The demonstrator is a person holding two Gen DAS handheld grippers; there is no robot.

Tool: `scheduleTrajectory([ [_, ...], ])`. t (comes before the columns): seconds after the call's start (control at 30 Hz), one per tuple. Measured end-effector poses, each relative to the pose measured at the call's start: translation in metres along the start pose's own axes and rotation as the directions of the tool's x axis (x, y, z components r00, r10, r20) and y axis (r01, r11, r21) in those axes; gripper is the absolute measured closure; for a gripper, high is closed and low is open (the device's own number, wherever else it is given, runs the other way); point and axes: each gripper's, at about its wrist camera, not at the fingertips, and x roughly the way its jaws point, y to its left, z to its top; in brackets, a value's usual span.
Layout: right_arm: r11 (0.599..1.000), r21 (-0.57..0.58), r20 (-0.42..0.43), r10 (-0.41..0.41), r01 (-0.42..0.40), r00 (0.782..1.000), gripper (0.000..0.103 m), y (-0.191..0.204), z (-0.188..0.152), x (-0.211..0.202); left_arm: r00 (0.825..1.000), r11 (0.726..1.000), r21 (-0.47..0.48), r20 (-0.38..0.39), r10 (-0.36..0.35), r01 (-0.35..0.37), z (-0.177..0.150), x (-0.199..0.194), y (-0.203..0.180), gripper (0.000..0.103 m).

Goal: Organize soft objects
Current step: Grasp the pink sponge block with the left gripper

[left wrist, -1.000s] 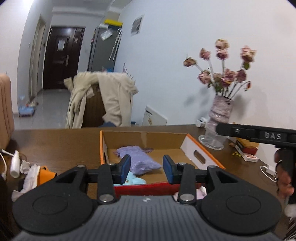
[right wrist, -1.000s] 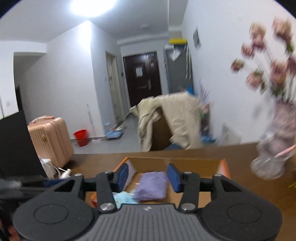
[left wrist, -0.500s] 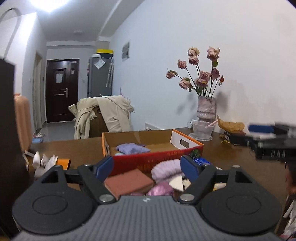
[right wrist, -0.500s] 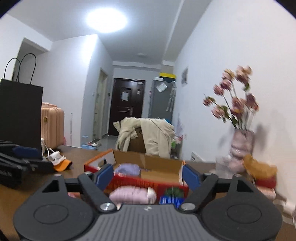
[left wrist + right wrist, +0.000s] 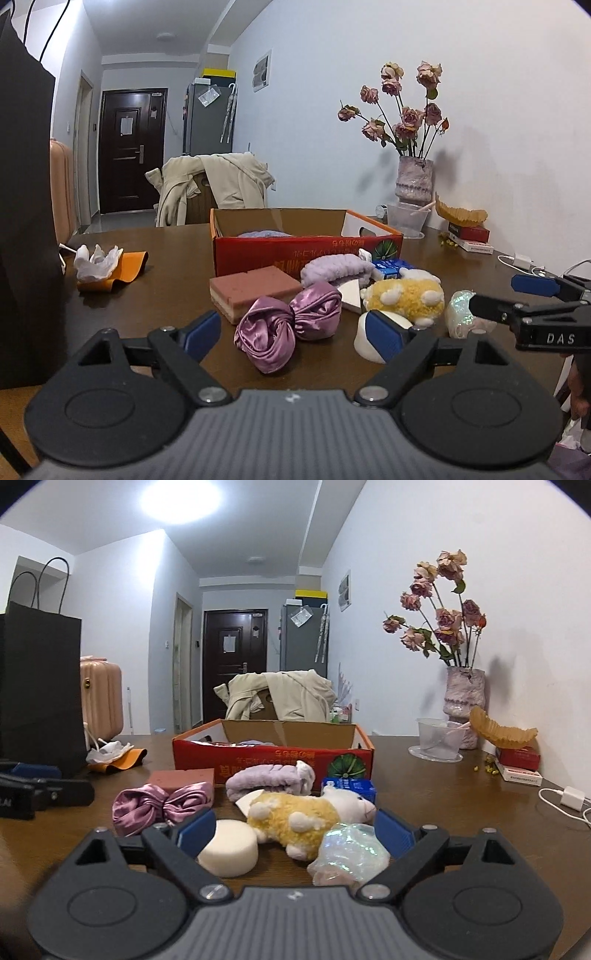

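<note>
Hovering low with jaws just spread wide and empty, the left gripper (image 5: 293, 332) faces a satin scrunchie (image 5: 286, 325) straight ahead; beyond, the box (image 5: 306, 251) holds one purple cloth, most items waiting. From the right gripper (image 5: 295, 830), likewise just opened and empty, a sponge (image 5: 229, 847) and plush toy (image 5: 295, 821) lie between its fingers, bare table (image 5: 461, 805) to its right.

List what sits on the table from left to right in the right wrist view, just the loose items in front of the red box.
Pink satin scrunchie → white round sponge → yellow and white plush toy → iridescent wrapped bundle. The lilac headband and blue packet sit behind the plush, so I left them out.
</note>
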Motion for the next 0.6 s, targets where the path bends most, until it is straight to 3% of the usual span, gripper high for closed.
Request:
scheduleTrajectory([
  [0.3, 0.999, 0.009, 0.009, 0.034, -0.034, 0.999, 0.011, 0.000, 0.010, 0.018, 0.997, 0.996, -0.067, -0.051, 0.054, -0.058, 0.007, 0.031, 0.012, 0.016],
  [0.6, 0.994, 0.035, -0.040, 0.104, -0.103, 0.994, 0.013, 0.007, 0.032, 0.076, 0.989, 0.985, -0.124, -0.106, 0.103, -0.116, 0.016, 0.079, 0.036, 0.016],
])
